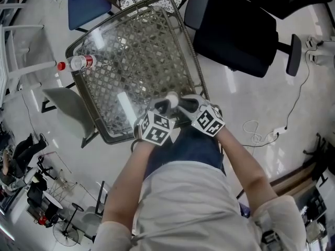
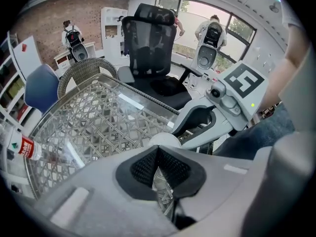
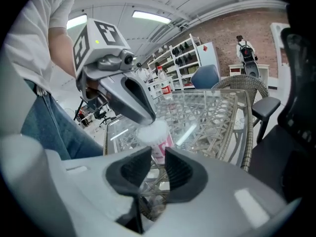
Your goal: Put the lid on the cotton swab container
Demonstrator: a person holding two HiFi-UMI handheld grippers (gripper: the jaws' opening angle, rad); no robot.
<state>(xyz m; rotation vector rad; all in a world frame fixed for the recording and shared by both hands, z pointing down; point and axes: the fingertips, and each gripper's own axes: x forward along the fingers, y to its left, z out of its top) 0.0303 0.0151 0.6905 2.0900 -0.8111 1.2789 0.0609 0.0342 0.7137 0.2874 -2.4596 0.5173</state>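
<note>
Two grippers meet at the near edge of a glass-topped wicker bench (image 1: 131, 51) | left gripper (image 2: 157, 151): jaws shut together, empty, tip on the lid (image 3: 152, 130) | white lid sits on the upright, pink-labelled cotton swab container (image 3: 163, 148) | right gripper (image 3: 158, 154): jaws narrowed, seemingly clasping the container | likely left: press home, release

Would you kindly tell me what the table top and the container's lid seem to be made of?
Table top: clear glossy glass, reflecting ceiling lights, over a woven wicker frame. Lid of the container: probably plastic, white and smooth, slightly frosted.
</note>
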